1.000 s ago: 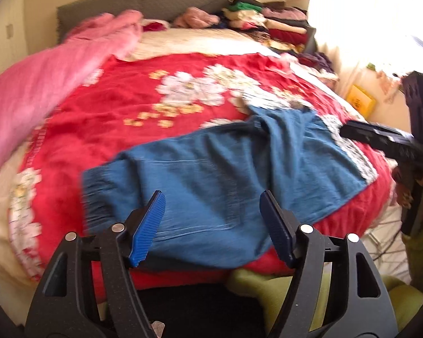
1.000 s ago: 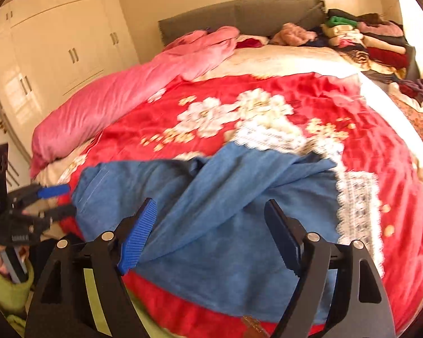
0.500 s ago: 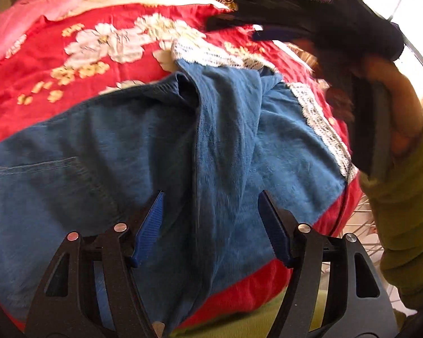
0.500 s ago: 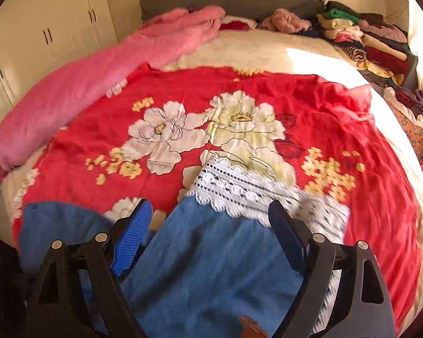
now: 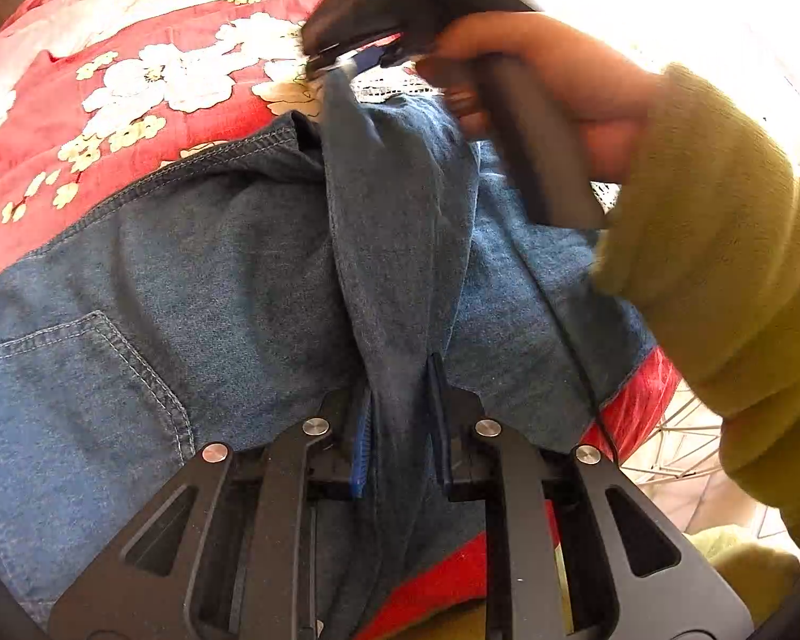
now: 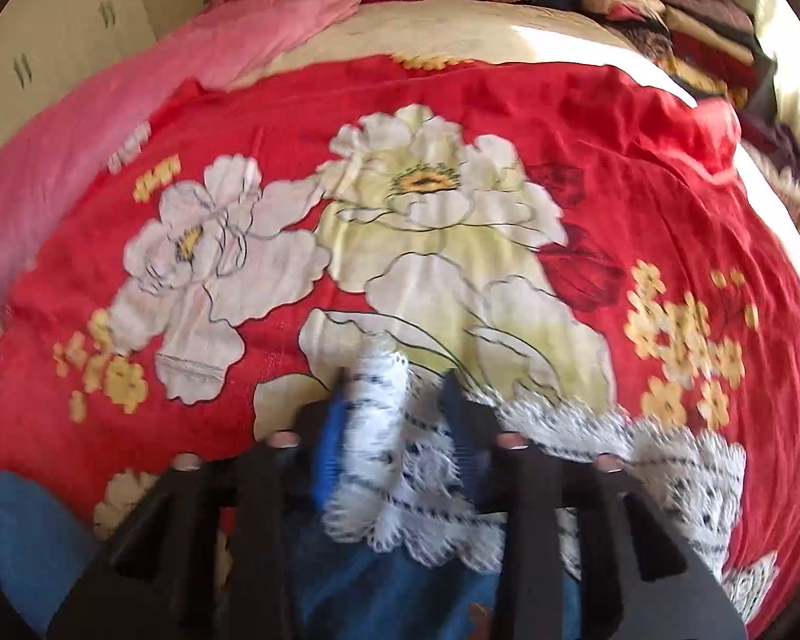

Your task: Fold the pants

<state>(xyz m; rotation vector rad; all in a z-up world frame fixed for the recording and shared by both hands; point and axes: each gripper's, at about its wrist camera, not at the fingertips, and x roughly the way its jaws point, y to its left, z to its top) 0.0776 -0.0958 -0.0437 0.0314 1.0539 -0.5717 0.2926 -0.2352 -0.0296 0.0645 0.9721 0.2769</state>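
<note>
Left wrist view, bottom centre: left gripper [image 5: 397, 416] closing, its pads already pinching a raised ridge of the blue denim pants [image 5: 197, 277]. The ridge runs up the middle of the frame; a back pocket lies flat at lower left.

Right wrist view, bottom centre: right gripper [image 6: 394, 416], blurred, closed on the white lace hem [image 6: 378, 416] of one leg, bunched between the pads. Further lace [image 6: 666, 474] spreads to lower right, flat on the red floral bedspread [image 6: 640, 160].

Left view, upper centre: same right gripper seen from outside, held by a hand [image 5: 549, 90] in an olive-green sleeve [image 5: 730, 245], at the far end of the denim ridge.

Pants lie across the near edge of the bed, part of one leg hanging toward lower right.

Far: pink quilt [image 6: 133, 106] at upper left, stacked clothes [image 6: 682, 21] at upper right.

Risks (judgement):
- Lace is thin and bunched; a pull could slip it from the pads or strain the trim.
- Left grip may hold only the top layer, so a lift would separate layers and skew the fold.
- Cloth overhanging the edge could drag the pants off the bed.
</note>
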